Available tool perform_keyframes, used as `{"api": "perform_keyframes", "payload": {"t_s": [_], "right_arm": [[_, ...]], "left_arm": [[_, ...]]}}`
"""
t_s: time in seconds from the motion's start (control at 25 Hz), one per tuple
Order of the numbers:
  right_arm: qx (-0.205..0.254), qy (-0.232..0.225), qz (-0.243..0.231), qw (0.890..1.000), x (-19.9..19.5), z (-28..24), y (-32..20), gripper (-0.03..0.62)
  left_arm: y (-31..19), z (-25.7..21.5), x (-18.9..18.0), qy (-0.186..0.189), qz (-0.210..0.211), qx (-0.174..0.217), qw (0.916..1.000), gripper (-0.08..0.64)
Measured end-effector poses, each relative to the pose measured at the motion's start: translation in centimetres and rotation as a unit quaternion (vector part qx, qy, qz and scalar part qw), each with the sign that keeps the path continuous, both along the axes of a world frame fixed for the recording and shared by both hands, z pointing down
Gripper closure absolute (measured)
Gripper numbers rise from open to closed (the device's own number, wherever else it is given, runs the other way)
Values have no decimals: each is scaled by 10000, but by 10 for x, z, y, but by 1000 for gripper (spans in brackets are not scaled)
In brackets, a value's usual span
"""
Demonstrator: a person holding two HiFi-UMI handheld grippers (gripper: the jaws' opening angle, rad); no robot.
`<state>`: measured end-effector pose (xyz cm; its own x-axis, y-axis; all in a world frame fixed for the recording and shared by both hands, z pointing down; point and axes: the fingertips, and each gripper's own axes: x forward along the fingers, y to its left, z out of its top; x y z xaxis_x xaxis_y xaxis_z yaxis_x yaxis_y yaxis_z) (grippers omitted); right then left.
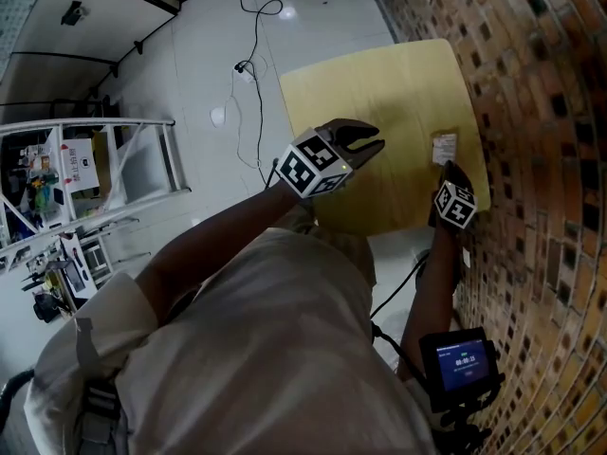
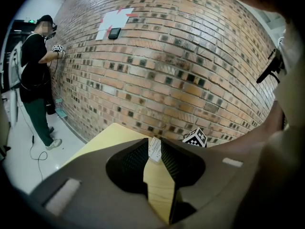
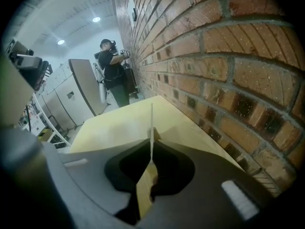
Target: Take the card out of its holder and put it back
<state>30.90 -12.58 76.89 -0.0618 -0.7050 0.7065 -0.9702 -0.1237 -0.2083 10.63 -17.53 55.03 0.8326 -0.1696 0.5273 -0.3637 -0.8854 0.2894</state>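
Observation:
A small white printed card (image 1: 444, 147) stands near the right edge of the yellow table (image 1: 379, 83), close to the brick wall. My right gripper (image 1: 446, 167) reaches it from the near side. In the right gripper view the card (image 3: 152, 118) shows edge-on as a thin upright strip, with the right gripper (image 3: 152, 144) shut on its lower part; a small tan piece (image 3: 156, 135), perhaps the holder, sits against it. My left gripper (image 1: 370, 143) hovers over the table left of the card. Its jaws stand open and empty, and the card (image 2: 155, 151) shows beyond the left gripper (image 2: 154, 144).
A brick wall (image 1: 541, 112) runs along the table's right side. A metal rack (image 1: 85, 178) stands at the left, and cables (image 1: 251, 74) lie on the white floor. A person in black (image 2: 35, 75) stands far off by the wall. A small screen (image 1: 465, 363) hangs at my waist.

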Motion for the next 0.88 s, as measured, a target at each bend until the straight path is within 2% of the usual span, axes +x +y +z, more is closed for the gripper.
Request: {"api": "perform_keyframes", "payload": {"t_s": [0.2,0.28,0.48,0.72,0.88], "right_arm": [[-56,157,45,9999,-1,3,0,556],[4,296,128,9995,2,-5,0,486],[579,265,553,9964,2,-55,5,439],[1272,212,556,9901,-8,-131,14,434],[1473,342,495,9873,-12,-168,31,434]], "left_arm": [[4,-3,-1,2,152,45,9999,456],[6,-5,0,15,232,60,9997,456],[12,-6,7,78,533,85,9985,457],[25,-8,28,239,673,44,9974,460],[42,-9,36,284,887,35,9956,463]]}}
